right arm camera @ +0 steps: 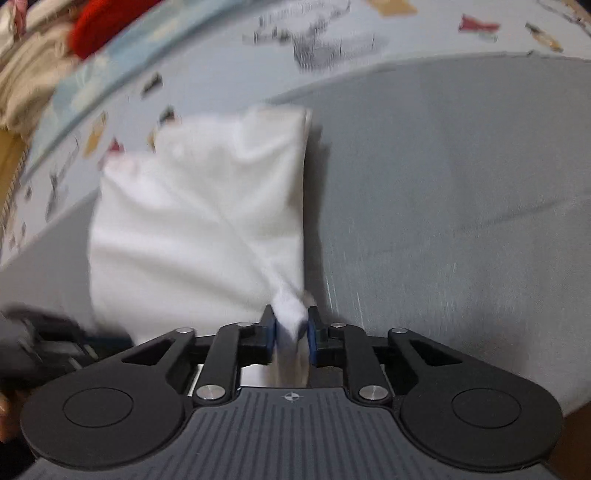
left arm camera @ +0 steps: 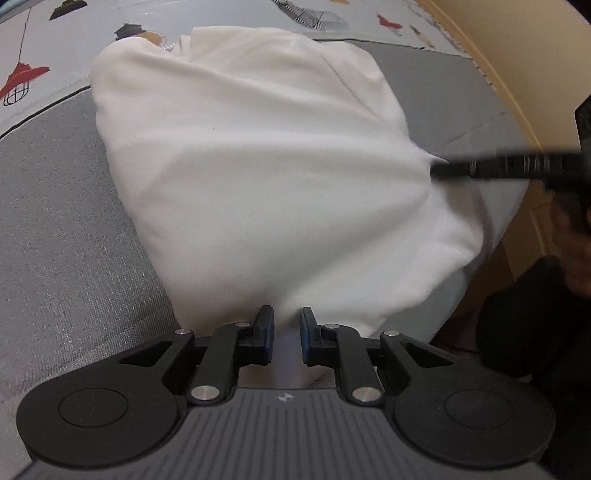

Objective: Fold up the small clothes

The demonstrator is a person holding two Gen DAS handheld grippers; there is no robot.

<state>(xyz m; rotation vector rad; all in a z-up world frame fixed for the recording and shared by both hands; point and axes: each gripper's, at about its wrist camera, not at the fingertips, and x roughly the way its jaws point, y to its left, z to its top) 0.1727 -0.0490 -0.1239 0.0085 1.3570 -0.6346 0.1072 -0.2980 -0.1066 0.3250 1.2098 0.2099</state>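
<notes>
Pinching both near corners of the white garment (left arm camera: 251,177) with left claw (left arm camera: 287,332) and right claw (right arm camera: 291,330), we're mid-fold (final fold left, probably).

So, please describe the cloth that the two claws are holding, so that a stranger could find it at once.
Look at the grey mat that lies on the patterned sheet. On it is a white garment, already partly folded; the left claw and the right claw each pinch a near corner. It is the only plain white piece on the grey; the red item sits far off the mat.
</notes>
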